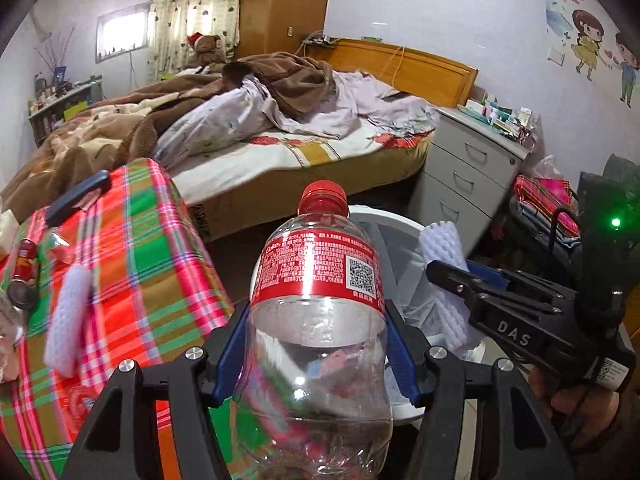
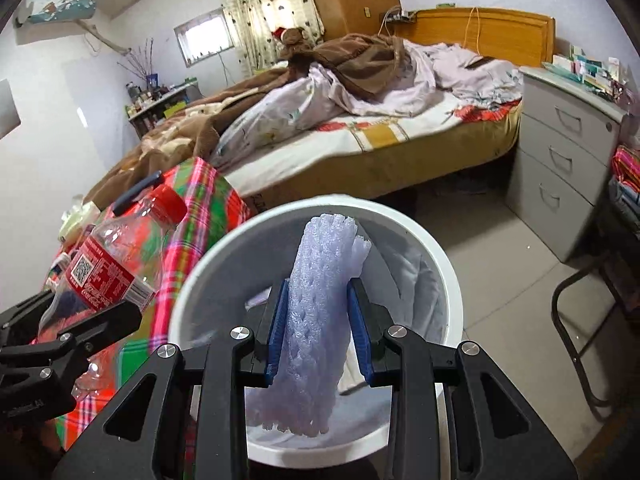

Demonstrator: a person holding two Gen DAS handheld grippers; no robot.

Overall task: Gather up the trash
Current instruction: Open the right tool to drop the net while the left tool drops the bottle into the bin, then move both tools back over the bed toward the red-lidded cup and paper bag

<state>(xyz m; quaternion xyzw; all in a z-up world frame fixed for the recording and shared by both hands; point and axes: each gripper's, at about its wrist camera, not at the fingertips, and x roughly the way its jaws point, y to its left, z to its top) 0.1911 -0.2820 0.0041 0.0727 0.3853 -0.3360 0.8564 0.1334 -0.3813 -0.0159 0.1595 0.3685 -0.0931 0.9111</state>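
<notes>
Bedroom, white round plastic bin [image 2: 448,276] | left gripper [image 1: 316,344] clamps clear red-labelled plastic bottle [image 1: 316,280] | right gripper [image 2: 318,328], tilted down over bin, pinches white foam netting [image 2: 316,320]

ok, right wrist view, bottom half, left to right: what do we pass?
Left tongs → bottle → plaid cloth → foam net in right tongs over the bin → drawer unit
</notes>
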